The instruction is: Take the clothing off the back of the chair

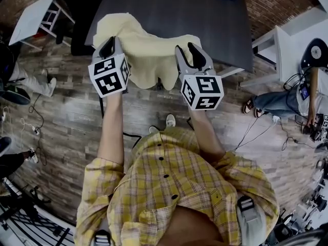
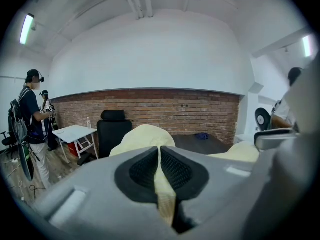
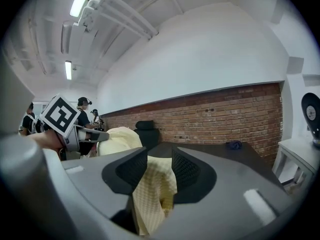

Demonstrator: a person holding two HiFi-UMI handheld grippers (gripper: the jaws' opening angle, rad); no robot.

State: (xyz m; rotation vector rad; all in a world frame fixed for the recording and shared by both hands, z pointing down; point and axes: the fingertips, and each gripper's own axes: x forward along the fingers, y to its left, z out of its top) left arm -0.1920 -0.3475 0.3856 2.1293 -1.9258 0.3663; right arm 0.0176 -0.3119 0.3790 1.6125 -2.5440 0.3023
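A pale yellow garment (image 1: 148, 55) hangs draped over a chair back that it hides, in front of a dark table (image 1: 205, 14). My left gripper (image 1: 110, 44) is at the garment's left shoulder. In the left gripper view its pads (image 2: 142, 169) are shut on a thin fold of the yellow cloth (image 2: 145, 136). My right gripper (image 1: 188, 53) is at the garment's right side. In the right gripper view its jaws stand wide, with a bunch of the waffle-textured cloth (image 3: 152, 194) loosely between the pads (image 3: 187, 171); a gap shows beside the cloth.
A black office chair (image 1: 77, 14) and a white folding table (image 1: 31, 17) stand at the far left. A white table (image 1: 271, 45) is at the right, with a seated person (image 1: 287, 99) beyond it. Cables lie on the wooden floor (image 1: 61, 117).
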